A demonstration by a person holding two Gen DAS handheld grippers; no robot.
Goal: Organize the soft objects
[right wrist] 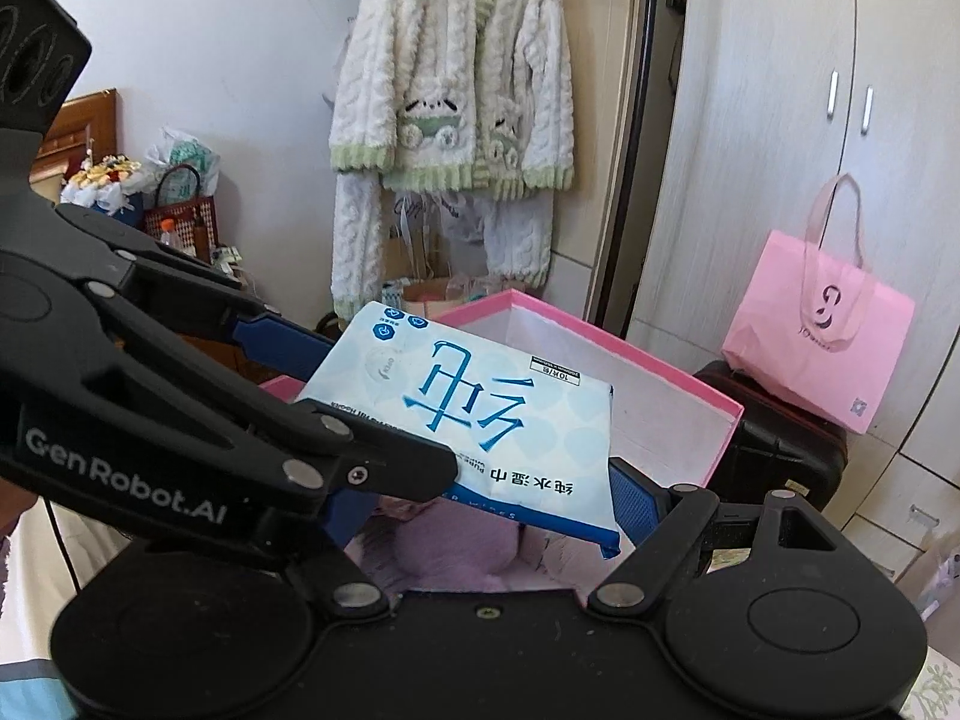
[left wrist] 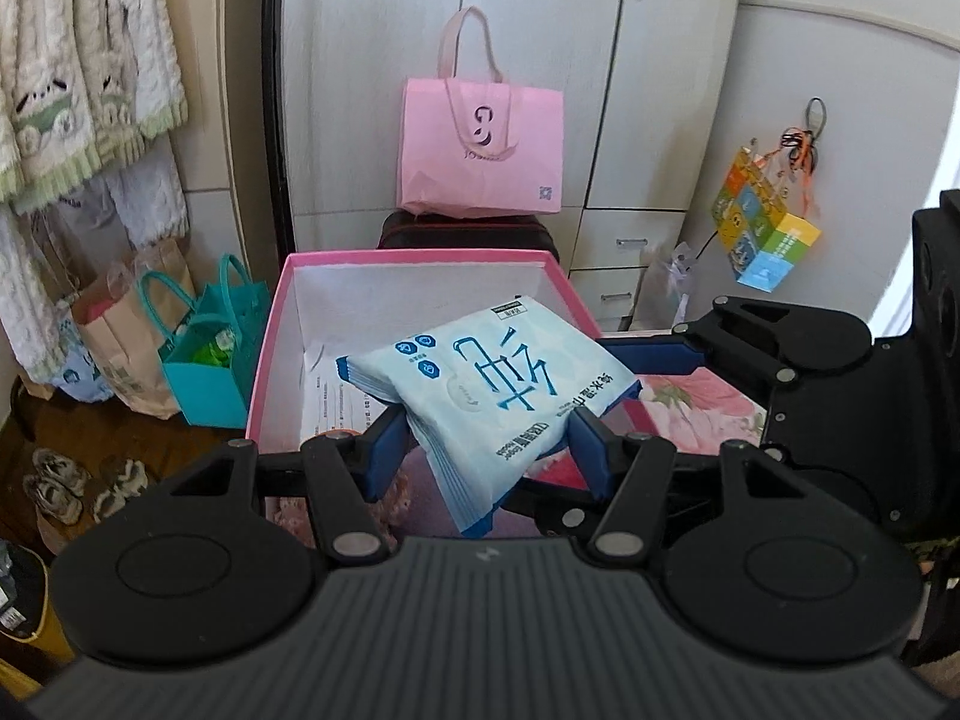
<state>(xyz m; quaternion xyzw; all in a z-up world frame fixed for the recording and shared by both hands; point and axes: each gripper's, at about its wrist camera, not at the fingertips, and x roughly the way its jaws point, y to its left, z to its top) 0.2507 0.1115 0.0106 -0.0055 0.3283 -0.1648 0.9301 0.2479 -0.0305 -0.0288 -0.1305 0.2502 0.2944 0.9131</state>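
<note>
Nearest the lens in the left wrist view, the left gripper [left wrist: 486, 438] has its blue padded fingers [left wrist: 384, 450] closed on the near end of a wet-wipes pack [left wrist: 492, 378], one pad on each side edge. The pack is held tilted in the air, its far end reaching over the near rim of the pink box [left wrist: 270, 324], not yet resting inside.

The right gripper [right wrist: 480, 480] seems to bracket the same pack [right wrist: 480, 414]: one blue finger [right wrist: 636, 498] lies along its right edge, while the other is hidden behind the left gripper's black linkage, so whether it truly pinches cannot be told.

The pack is a flat pillow of glossy pale-blue film with large blue characters and crimped end seams. It looks light, soft and squashy, and the film is probably slippery; it sags slightly between the pads. A hold across the filled body near a side edge would likely be safer than the thin seam, which could slide out or crumple.

The box is stiff card, pink outside, white inside, open-topped, with a printed paper sheet [left wrist: 336, 390] on its floor. Beyond it stands a limp pink tote bag [left wrist: 480, 150] on a dark hard case [left wrist: 468, 234]. A teal bag [left wrist: 210, 360] sits at far left, and a fluffy cream cardigan [right wrist: 456, 90] hangs on the wall.
</note>
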